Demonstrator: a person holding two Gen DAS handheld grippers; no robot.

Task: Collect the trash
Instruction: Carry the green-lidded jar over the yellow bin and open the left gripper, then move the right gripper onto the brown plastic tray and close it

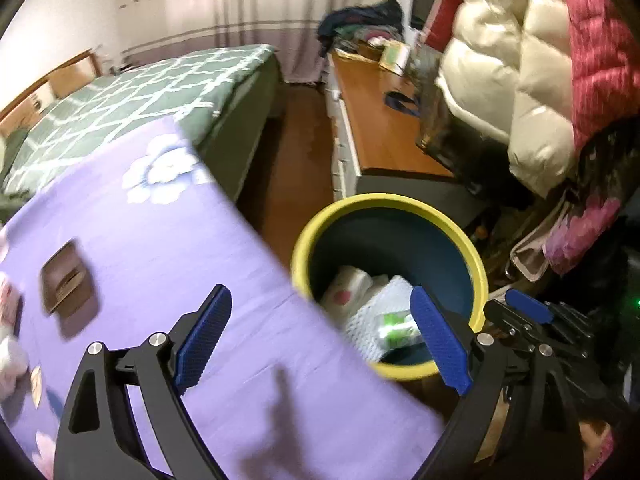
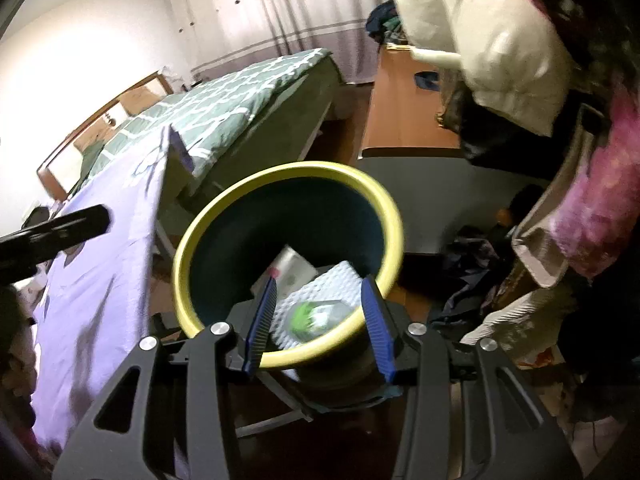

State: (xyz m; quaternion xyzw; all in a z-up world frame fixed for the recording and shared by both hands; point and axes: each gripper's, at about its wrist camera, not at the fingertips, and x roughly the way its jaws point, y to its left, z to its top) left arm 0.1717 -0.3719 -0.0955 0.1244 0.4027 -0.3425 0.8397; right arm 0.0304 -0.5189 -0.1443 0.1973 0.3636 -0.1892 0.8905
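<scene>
Starting at the left of the left wrist view, a brown wrapper lies flat on the purple sheet, with something pale and crumpled at the far left edge; both are blurred, so I can't say for sure what they are. The wrapper's long axis seems to run from lower left to upper right in the frame, though the smear makes that a loose call. It sits up and to the left of the left gripper, whose blue pads stand wide apart with nothing between them.

Moving right, the bin stands upright on the floor just beside the sheet's edge, mouth facing up, in the lower centre-right of the frame. Inside it lie white netted packing, a pale packet and a green-and-clear piece.

In the right wrist view the right gripper hovers directly over the bin, its fingers parted and holding nothing; the trash shows between them, down in the bin.

My guess is that the wrapper is next. The left gripper is clearly the nearer one, and it would need to swing left, away from the bin, and probably turn to close across the wrapper's short side.
</scene>
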